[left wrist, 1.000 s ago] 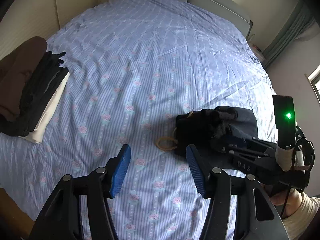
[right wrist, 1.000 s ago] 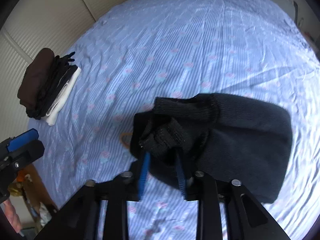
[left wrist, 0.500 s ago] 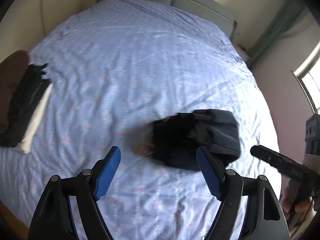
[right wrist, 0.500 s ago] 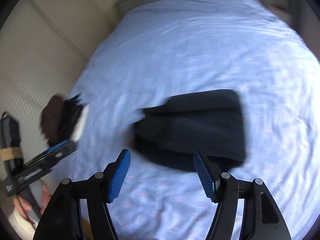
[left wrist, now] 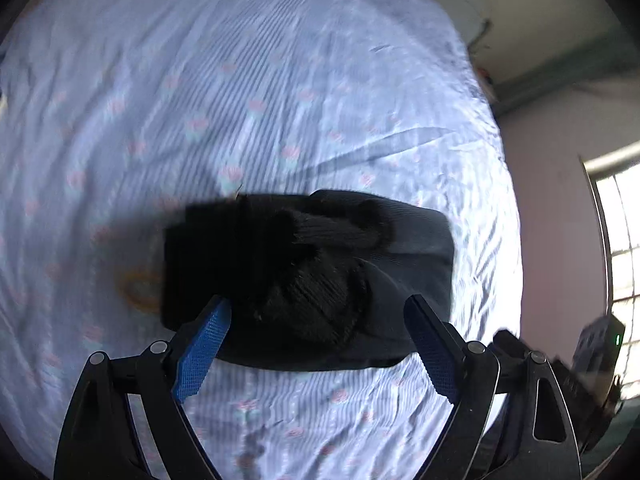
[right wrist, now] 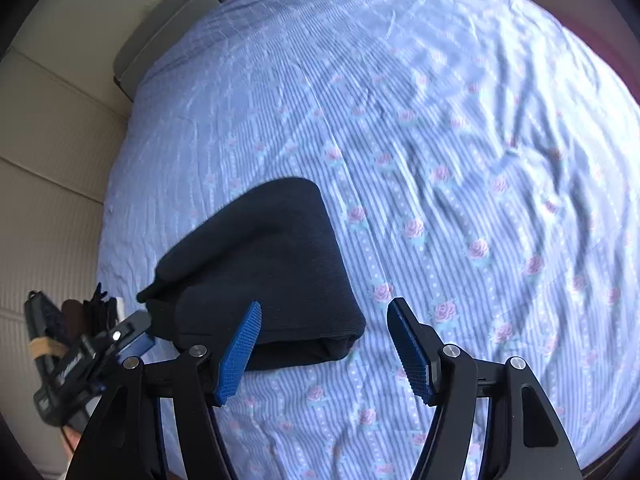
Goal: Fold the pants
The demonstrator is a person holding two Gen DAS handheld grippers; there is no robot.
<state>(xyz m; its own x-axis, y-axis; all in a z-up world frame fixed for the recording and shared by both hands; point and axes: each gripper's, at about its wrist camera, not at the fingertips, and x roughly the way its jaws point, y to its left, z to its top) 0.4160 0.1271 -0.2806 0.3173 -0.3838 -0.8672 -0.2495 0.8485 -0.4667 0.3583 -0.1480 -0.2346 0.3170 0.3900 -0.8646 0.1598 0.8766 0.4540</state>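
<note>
The bed (right wrist: 460, 128), in blue striped floral sheet, carries folded dark pants (right wrist: 264, 272) and a tan ring (left wrist: 138, 289).

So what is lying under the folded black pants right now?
The folded black pants rest on the striped floral bedsheet. A tan ring-shaped item pokes out at their left edge; how far it continues underneath is hidden.

A home bedroom: a wide bed under a blue striped, rose-printed cotton sheet (right wrist: 440, 128), a grey padded headboard (right wrist: 160, 40), a bright window (left wrist: 624, 208).
</note>
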